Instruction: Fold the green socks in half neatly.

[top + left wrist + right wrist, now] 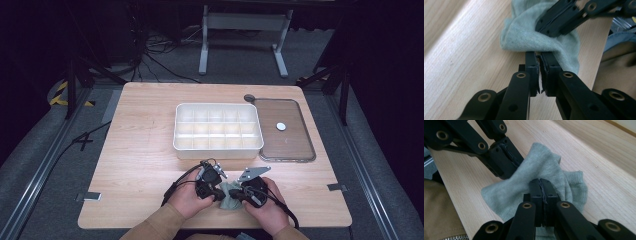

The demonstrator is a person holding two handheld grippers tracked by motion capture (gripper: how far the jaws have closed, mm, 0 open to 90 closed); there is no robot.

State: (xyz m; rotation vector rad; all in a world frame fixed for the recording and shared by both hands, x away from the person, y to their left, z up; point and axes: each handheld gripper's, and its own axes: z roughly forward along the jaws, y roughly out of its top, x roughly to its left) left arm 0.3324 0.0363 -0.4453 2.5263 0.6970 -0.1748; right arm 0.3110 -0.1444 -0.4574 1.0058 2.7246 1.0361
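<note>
While the grey-green sock [229, 196] lies at the near edge of the wooden table [145, 150], just in front of the person, it is gripped from both sides. The left gripper [539, 58] is closed on one edge of the fabric, with only a thin gap seen between its jaws in the left gripper view. The right gripper [540, 182] is pressed shut on a fold near the middle of the sock, as the right gripper view shows. The cloth is bunched and partly folded between them, and its ribbed cuff is seen beyond the right gripper.

It is judged that the work is at an early or middle stage: the sock is being folded or gathered, but no neat bundle is formed yet, and nothing is put away. What is left, most probably, is to finish the fold and to carry the sock forward to a compartment.

The white divided box [218, 131] stands in the middle of the table, well apart from the sock. Its compartments, arranged in rows, appear empty. Beside it on the right, a transparent lid [295, 145] is laid flat, and a small white round object [281, 126] rests on it.
</note>
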